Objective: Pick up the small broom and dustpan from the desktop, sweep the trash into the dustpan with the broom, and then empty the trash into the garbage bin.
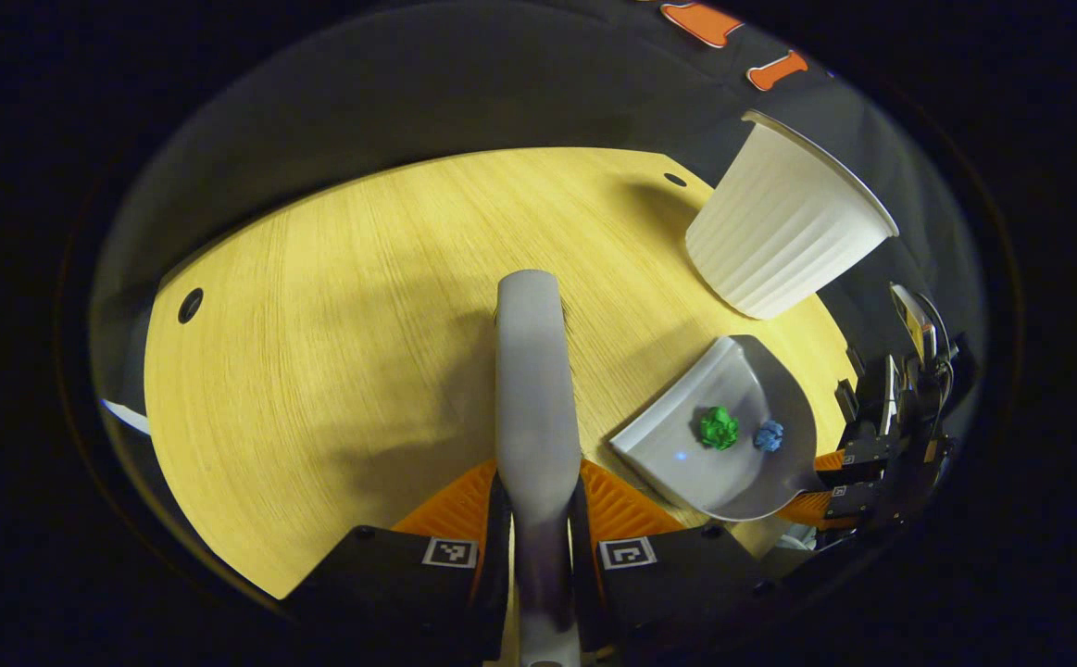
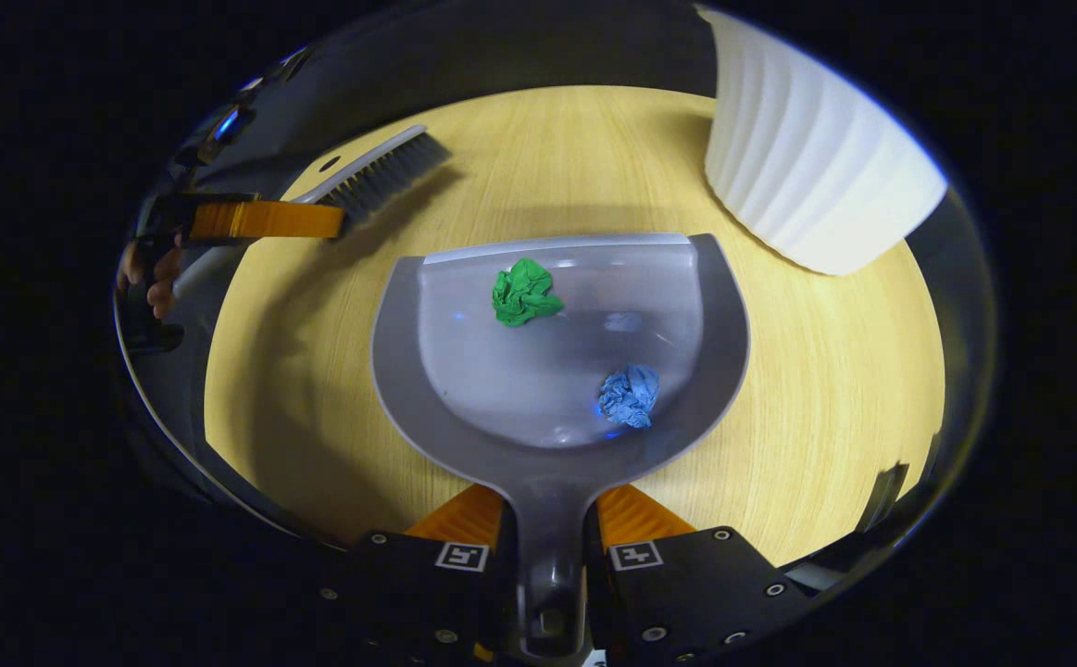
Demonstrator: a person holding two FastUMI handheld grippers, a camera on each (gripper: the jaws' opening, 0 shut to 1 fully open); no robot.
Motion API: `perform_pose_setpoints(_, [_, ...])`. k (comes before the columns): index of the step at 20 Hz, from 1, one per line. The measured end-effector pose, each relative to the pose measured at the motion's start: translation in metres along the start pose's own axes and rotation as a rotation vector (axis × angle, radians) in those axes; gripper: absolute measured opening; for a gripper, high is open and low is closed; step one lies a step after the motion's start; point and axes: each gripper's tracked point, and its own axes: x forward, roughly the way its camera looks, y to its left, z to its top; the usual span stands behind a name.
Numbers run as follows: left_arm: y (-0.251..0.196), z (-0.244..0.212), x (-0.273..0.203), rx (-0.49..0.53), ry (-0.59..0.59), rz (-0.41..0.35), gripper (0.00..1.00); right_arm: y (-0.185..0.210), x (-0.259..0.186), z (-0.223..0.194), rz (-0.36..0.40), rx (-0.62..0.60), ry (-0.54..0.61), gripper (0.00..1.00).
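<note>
Right gripper [image 2: 545,528]: clenched on the handle of the grey plastic dustpan [image 2: 557,421], both fingers pressed against the stem from either side. The dustpan's scoop extends forward over the round pale wooden desktop [image 2: 834,389].

Inside the dustpan: a crumpled green paper ball [image 2: 524,292] near the front lip, and a crumpled blue paper ball [image 2: 629,396] farther back, toward the right of the green one. The two balls lie apart.

Left gripper [image 1: 538,505]: clamped on the grey handle of the small broom [image 1: 533,389], fingers tight on both sides of it. In the right gripper view the same broom [image 2: 381,171] shows its dark bristles, to the left of and beyond the dustpan, apart from it; a person's hand [image 2: 151,278] holds that gripper at the far left.

Writing: square black-and-white coded tags on both grippers' bodies; no readable words.

Surroundings: a white ribbed plastic garbage bin [image 2: 807,157] stands beyond the dustpan to its right, on the desktop edge, near but not touching the dustpan. In the left gripper view the dustpan [image 1: 732,435] sits just below the bin [image 1: 783,222], right of the broom handle. Small dark holes [image 1: 191,304] mark the desktop left of the dustpan.
</note>
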Motion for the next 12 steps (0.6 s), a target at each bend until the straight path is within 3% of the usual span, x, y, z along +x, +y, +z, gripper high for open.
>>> perform_pose_setpoints(3, [-0.001,-0.002,0.000,-0.021,-0.004,0.014,0.34,0.010,0.008,-0.007,-0.033,0.060,-0.007,0.33])
perform_pose_setpoints(4, [-0.001,-0.003,0.000,-0.026,-0.002,0.020,0.34,0.011,0.010,-0.007,-0.044,0.078,-0.008,0.41])
perform_pose_setpoints(5, [0.000,-0.004,-0.001,-0.031,-0.002,0.027,0.34,0.012,0.013,-0.007,-0.057,0.095,-0.011,0.33])
perform_pose_setpoints(7, [0.000,-0.005,-0.001,-0.041,0.001,0.048,0.34,0.014,0.013,-0.006,-0.077,0.125,-0.021,0.33])
perform_pose_setpoints(8, [0.003,-0.007,-0.001,-0.048,0.003,0.062,0.34,0.016,0.014,-0.006,-0.087,0.141,-0.024,0.41])
perform_pose_setpoints(9, [0.007,-0.009,-0.003,-0.058,0.005,0.074,0.34,0.017,0.016,-0.006,-0.094,0.155,-0.028,0.33])
perform_pose_setpoints(12, [0.024,-0.022,-0.012,-0.091,0.021,0.130,0.34,0.021,0.019,-0.007,-0.130,0.202,-0.020,0.33])
